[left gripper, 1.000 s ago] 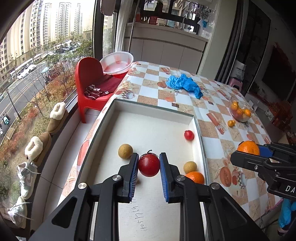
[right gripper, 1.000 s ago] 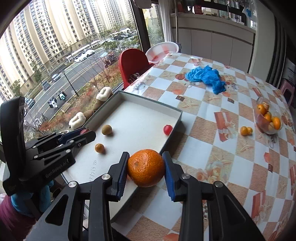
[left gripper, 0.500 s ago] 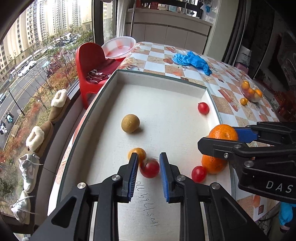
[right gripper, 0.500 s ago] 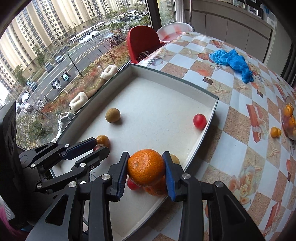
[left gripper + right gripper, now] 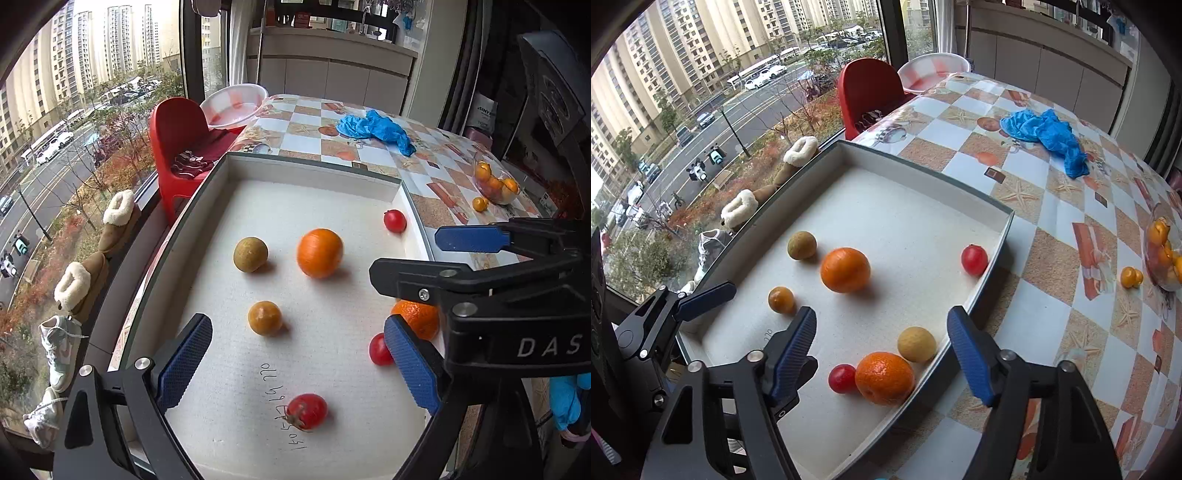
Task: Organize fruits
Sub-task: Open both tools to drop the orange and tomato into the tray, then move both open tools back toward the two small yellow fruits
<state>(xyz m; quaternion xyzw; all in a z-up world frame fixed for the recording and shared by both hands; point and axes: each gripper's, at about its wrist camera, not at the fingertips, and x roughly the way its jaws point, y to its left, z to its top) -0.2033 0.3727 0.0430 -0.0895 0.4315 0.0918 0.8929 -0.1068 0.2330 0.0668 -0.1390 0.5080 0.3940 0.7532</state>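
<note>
A white tray (image 5: 310,171) holds several fruits. My left gripper (image 5: 297,363) hangs over its near end, jaws opening wide. A red tomato (image 5: 306,410) lies free on the tray floor between the fingers, touching neither pad. My right gripper (image 5: 882,354) is also opening above the tray's right rim. A large orange (image 5: 845,270) sits loose and blurred in the tray's middle, beyond the right gripper's fingertips. Below the right gripper lie another orange (image 5: 884,377), a tan fruit (image 5: 916,344) and a small red one (image 5: 842,378). A brown fruit (image 5: 250,254) and a small orange fruit (image 5: 265,318) lie further left.
Another red tomato (image 5: 394,220) rests against the tray's right wall. On the checked tablecloth are a glass bowl (image 5: 495,182) of small oranges, two loose ones (image 5: 1131,277) and a blue cloth (image 5: 376,127). A red chair (image 5: 177,129) and a window stand to the left.
Both grippers went from shut to wide open. The tomato left the left jaws and lies on the tray. The orange left the right jaws and moved to the tray's middle.
</note>
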